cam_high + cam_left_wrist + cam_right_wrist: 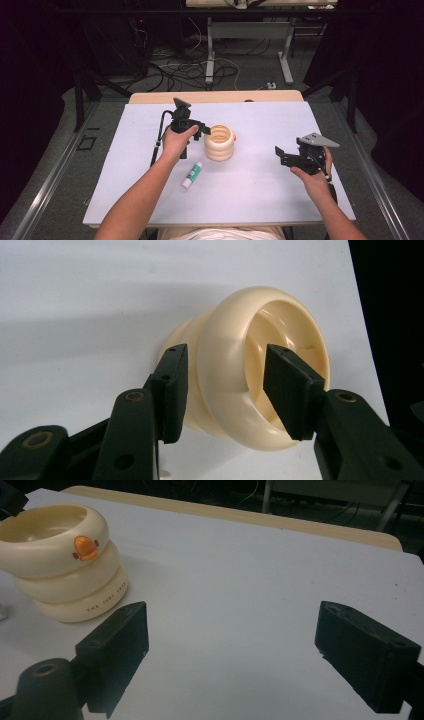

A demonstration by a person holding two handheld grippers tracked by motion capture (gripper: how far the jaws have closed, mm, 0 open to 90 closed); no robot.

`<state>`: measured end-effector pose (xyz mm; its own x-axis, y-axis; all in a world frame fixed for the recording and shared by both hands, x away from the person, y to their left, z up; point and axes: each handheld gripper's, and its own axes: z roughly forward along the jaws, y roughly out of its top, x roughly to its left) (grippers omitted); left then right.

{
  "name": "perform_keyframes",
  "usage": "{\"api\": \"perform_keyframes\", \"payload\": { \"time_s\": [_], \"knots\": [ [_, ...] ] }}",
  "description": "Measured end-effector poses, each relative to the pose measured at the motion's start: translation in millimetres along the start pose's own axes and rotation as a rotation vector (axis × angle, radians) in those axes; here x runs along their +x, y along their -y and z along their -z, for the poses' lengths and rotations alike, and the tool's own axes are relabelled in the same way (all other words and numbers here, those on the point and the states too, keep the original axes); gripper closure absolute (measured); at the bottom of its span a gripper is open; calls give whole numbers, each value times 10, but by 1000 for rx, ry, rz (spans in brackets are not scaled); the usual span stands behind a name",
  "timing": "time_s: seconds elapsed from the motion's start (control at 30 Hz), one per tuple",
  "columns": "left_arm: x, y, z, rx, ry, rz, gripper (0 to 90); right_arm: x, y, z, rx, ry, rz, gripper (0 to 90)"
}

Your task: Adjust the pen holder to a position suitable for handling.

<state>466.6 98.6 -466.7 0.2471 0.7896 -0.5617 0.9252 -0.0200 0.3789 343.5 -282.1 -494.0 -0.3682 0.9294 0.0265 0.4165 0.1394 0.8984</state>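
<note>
A person seated at a white table (260, 195) works two hand-held grippers over a cream, three-ringed cup (219, 142) that stands upright near the middle of the board. The left gripper (202, 131), held in the person's left hand (176, 141), reaches the cup from its nine o'clock side. In the left gripper view its jaws straddle the cup's top ring (240, 365): one pad sits outside the wall, the other inside the mouth. The pads lie very close to the rim on both sides, but whether they press on it cannot be told.

The right gripper (279, 153), in the right hand (316, 176), hovers well apart from the cup, out toward four o'clock from it, with its jaws spread wide and nothing between them. In the right gripper view the two black pads (116, 652) frame bare table, and the cup (65, 562) stands at ten o'clock in that view, showing a small orange duck bill (85, 548) on its top ring and a line of small lettering on the lowest ring.

A glue stick (192, 175) with a white cap and a green label lies flat on the table at seven o'clock from the cup, beside the left forearm.
</note>
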Motion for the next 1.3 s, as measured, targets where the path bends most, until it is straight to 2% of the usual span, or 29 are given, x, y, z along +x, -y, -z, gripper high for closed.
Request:
{"api": "perform_keyframes", "payload": {
  "time_s": [0.03, 0.1, 0.13, 0.33, 0.37, 0.43, 0.47, 0.53, 0.63, 0.77, 0.83, 0.97, 1.07, 1.2, 1.3],
  "knots": [
    [-10, 9, 12, -6, -3, 1, 508, 0, -3, 9, 10, -7, 0, 134],
    [-24, 33, 45, -33, -16, -24, 484, -1, -4, 8, 8, -7, 5, 134],
    [-24, 33, 45, -33, -16, -24, 473, 2, -3, 10, 10, -6, 1, 134],
    [-73, 88, 141, -70, -38, -97, 400, 3, -3, 10, 9, -4, 3, 134],
    [-73, 88, 141, -70, -38, -97, 384, 4, -5, 13, 10, -7, 5, 134],
    [-101, 113, 180, -83, -51, -136, 357, 10, -5, 12, 7, -4, 3, 134],
    [-101, 113, 180, -83, -51, -136, 345, 9, -5, 12, 7, -3, 4, 134],
    [-137, 144, 217, -103, -65, -172, 319, 9, -4, 12, 7, -3, 4, 134],
    [-164, 170, 239, -122, -70, -193, 299, 8, -4, 12, 6, -4, 8, 134],
    [-206, 235, 302, -144, -63, -250, 295, 8, -6, 14, 5, -3, 11, 134],
    [-213, 249, 308, -149, -54, -258, 292, 7, -7, 17, 7, -4, 11, 134],
    [-243, 303, 366, -157, -54, -304, 282, 12, -6, 16, 5, -6, 8, 134],
    [-280, 362, 427, -170, -67, -333, 269, 16, -6, 15, 8, -5, 6, 134],
    [-295, 406, 473, -174, -72, -347, 261, 18, -6, 15, 8, -7, 7, 134],
    [-294, 474, 504, -181, -113, -372, 260, 20, -5, 12, 7, -5, 7, 134]
  ]
}}
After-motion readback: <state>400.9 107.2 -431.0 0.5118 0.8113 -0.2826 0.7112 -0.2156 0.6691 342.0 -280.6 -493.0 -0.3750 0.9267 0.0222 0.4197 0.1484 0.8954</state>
